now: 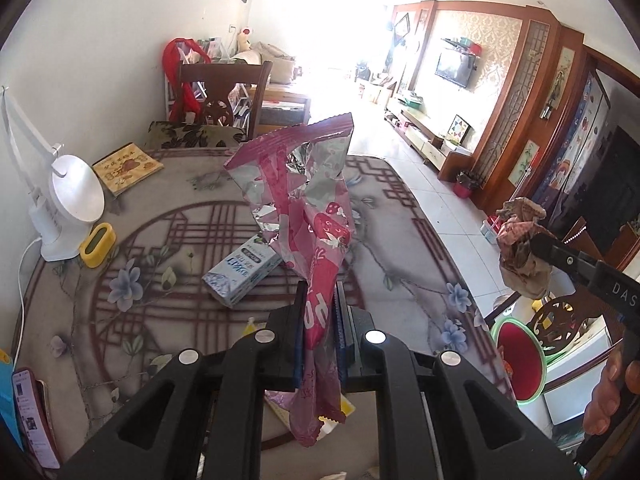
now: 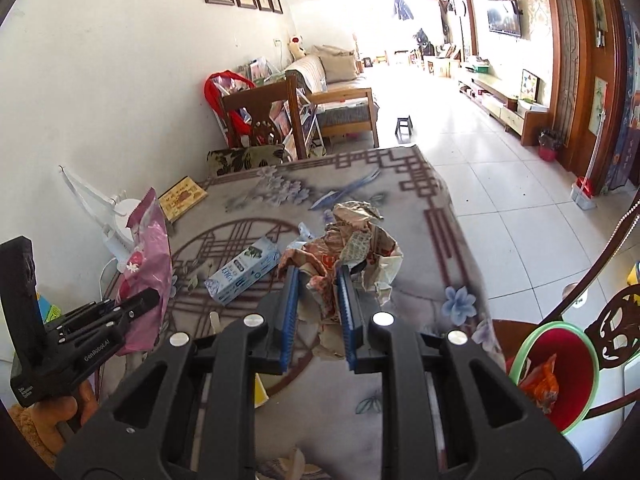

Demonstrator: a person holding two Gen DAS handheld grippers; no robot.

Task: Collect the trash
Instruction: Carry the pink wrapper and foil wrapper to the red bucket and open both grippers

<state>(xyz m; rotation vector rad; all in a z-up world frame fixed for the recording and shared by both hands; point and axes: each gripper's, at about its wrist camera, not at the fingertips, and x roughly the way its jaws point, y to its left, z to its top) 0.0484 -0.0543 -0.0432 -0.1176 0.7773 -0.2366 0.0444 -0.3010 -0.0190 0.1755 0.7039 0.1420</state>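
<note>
- left gripper (image 1: 320, 292) clenched on pink foil wrapper (image 1: 308, 200), held up above table (image 1: 400, 216)
- right gripper (image 2: 318, 280) clamps crumpled paper wad (image 2: 352, 240), also off the table
- red bin (image 2: 560, 376) near right, orange wrapper inside
- blue-white carton (image 1: 244, 270) lies mid-table, farther back

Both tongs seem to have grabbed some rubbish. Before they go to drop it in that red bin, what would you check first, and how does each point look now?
1. Left tongs clamped on pink snack wrapper: ok.
2. Right tongs clamped on crumpled paper wrapper: ok.
3. Both pieces lifted off the table: ok.
4. Red bin open, with room inside: ok.
5. Table cleared of trash: not ok, blue carton remains.
6. Grip firmness: cannot tell.
</note>
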